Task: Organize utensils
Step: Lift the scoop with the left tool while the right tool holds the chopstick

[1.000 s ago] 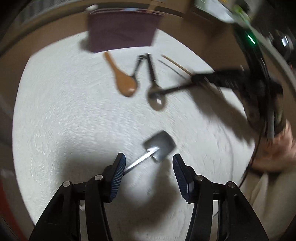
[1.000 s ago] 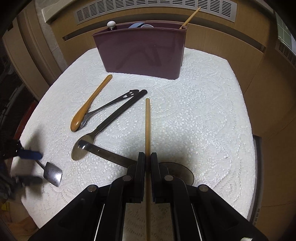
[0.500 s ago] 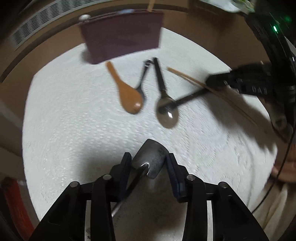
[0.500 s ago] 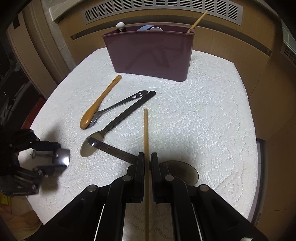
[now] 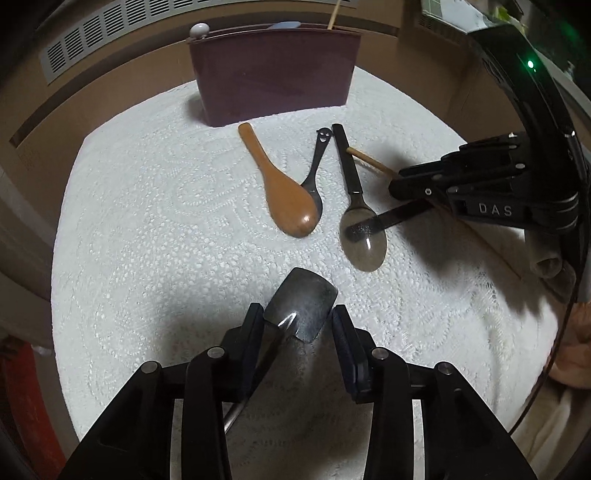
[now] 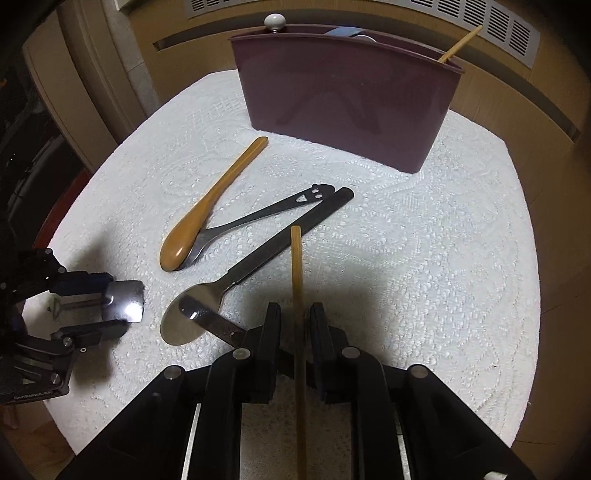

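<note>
My left gripper (image 5: 298,325) is shut on a small metal scoop-shaped spoon (image 5: 301,302), held just above the white cloth; it also shows in the right wrist view (image 6: 123,301). My right gripper (image 6: 293,325) holds a wooden chopstick (image 6: 296,266) between its fingers, pointing forward; the jaws stand slightly wider than the stick. A maroon utensil holder (image 6: 347,96) stands at the back, also in the left wrist view (image 5: 273,74). On the cloth lie a wooden spoon (image 6: 210,206), a smiley-handled fork (image 6: 266,216) and a large metal spoon (image 6: 207,306).
A dark flat utensil (image 6: 218,328) lies across the large spoon's bowl, running under my right gripper. The holder contains a chopstick (image 6: 460,44), a white knob (image 6: 274,21) and a blue item. The table's white lace cloth (image 6: 424,258) ends near wooden cabinet fronts behind.
My left gripper closed on the small metal spoon and lifted it slightly. My right gripper moved forward with the chopstick and its jaws now look slightly wider.
</note>
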Demonstrator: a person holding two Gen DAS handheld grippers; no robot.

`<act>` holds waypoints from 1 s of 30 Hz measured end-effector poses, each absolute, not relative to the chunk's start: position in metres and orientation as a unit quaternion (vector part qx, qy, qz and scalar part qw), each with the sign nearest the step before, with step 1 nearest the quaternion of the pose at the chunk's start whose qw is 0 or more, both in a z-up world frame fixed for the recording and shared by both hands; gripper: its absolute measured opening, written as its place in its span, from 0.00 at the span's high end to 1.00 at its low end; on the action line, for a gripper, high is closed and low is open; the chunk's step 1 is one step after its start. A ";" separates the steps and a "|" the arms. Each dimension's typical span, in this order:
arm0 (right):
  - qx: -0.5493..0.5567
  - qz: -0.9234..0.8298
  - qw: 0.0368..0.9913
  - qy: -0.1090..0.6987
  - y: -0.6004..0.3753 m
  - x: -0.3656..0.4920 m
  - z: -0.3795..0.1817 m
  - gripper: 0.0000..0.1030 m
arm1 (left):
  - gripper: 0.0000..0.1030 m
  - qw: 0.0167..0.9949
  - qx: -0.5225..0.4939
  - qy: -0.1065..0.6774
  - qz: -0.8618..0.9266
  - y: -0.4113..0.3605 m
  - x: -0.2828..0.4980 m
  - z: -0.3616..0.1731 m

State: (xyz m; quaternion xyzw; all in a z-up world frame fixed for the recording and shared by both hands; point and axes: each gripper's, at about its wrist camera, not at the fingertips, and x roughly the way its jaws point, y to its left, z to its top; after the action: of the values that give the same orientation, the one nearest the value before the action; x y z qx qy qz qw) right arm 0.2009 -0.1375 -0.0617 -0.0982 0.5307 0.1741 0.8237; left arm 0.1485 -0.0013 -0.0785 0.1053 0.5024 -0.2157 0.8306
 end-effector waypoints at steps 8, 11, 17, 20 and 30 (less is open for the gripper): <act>-0.061 0.171 0.838 0.515 -0.153 0.192 -0.042 0.94 | 0.64 0.838 0.097 0.498 -0.202 -0.003 0.150 -0.076; -0.042 0.172 0.849 0.498 -0.160 0.183 -0.027 0.94 | 0.80 0.851 0.068 0.484 -0.194 0.000 0.150 -0.067; -0.021 0.173 0.872 0.458 -0.170 0.168 0.004 0.94 | 0.86 0.874 0.005 0.443 -0.201 0.008 0.147 -0.033; -0.028 0.171 0.875 0.453 -0.171 0.165 0.009 0.94 | 0.85 0.871 0.025 0.443 -0.210 0.004 0.147 -0.030; -0.033 0.172 0.862 0.475 -0.171 0.162 -0.010 0.94 | 0.47 0.835 0.138 0.493 -0.205 -0.008 0.153 -0.066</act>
State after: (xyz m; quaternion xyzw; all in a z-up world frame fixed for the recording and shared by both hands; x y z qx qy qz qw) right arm 0.1624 -0.1708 -0.0095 -0.0328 0.4753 0.1721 0.8622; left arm 0.1533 -0.0080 -0.0656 0.1380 0.4926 -0.2045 0.8345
